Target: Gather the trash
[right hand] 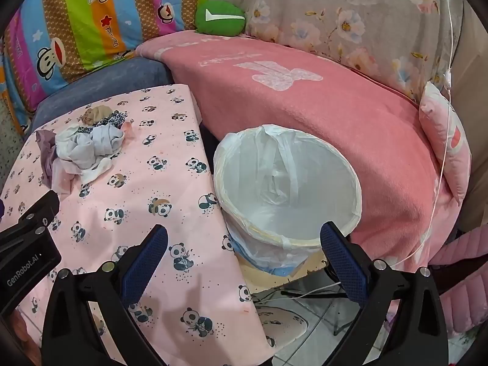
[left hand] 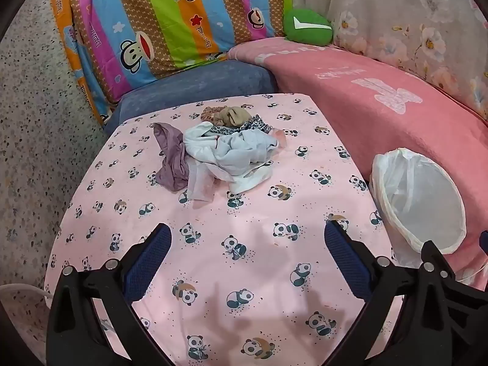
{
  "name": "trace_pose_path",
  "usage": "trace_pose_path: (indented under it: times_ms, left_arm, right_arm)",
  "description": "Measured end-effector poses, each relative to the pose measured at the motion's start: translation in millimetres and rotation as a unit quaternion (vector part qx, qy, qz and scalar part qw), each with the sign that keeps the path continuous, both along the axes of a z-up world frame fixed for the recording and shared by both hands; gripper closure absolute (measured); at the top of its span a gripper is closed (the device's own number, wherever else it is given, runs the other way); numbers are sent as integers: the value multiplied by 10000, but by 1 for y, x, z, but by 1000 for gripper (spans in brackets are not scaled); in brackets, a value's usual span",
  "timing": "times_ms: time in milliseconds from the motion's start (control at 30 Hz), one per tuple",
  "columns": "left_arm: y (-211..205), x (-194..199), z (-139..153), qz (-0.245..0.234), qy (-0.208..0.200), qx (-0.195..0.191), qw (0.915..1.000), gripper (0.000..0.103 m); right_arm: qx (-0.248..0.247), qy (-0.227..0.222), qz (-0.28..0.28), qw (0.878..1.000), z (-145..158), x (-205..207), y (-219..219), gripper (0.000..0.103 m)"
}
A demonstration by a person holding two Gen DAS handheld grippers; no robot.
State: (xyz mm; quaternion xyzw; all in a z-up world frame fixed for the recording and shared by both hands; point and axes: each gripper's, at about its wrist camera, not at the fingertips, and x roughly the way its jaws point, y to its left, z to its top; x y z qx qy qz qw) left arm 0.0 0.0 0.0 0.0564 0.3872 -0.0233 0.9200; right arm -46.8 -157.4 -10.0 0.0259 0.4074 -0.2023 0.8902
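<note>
1. Landmark: table under a pink panda-print cloth [left hand: 213, 259].
2. Far left of it: speckled floor [left hand: 27, 140], then a striped monkey-print quilt [left hand: 158, 21] standing behind its far-left corner, above a blue cushion [left hand: 195, 82].
3. On the table, far half, left of centre: crumpled pile of fabric scraps [left hand: 225, 149]. Purple piece at the pile's left edge, white and pale blue in the middle, leopard-print and tan bits at the far side. Nothing touching it.
4. Left gripper [left hand: 247, 241]: over the table's near half, jaws wide apart, nothing between the blue pads, pile well ahead of it. Its black body shows at the left edge of the right wrist view [right hand: 27, 238].
5. Right gripper [right hand: 244, 244]: over the table's right edge, jaws wide apart, empty. One finger sits above the cloth, the other in front of the bin rim.
6. Just off the table's right edge: bin with white bag liner [right hand: 286, 183], touching the cloth overhang, nothing visible inside but the liner.
7. Right of and behind the table: pink blanket [right hand: 320, 116] on the sofa, green plush cushion [right hand: 219, 16] at its far end, floral cover [right hand: 350, 15] behind.
</note>
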Motion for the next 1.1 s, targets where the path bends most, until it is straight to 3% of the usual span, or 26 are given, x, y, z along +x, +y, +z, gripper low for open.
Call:
trace_pose_path:
  times_ms: [1100]
  left_arm:
    - [-2, -4, 4, 1, -26, -5, 10000, 7]
  right_arm:
    - [-4, -66, -18, 10000, 4, -2, -3, 5]
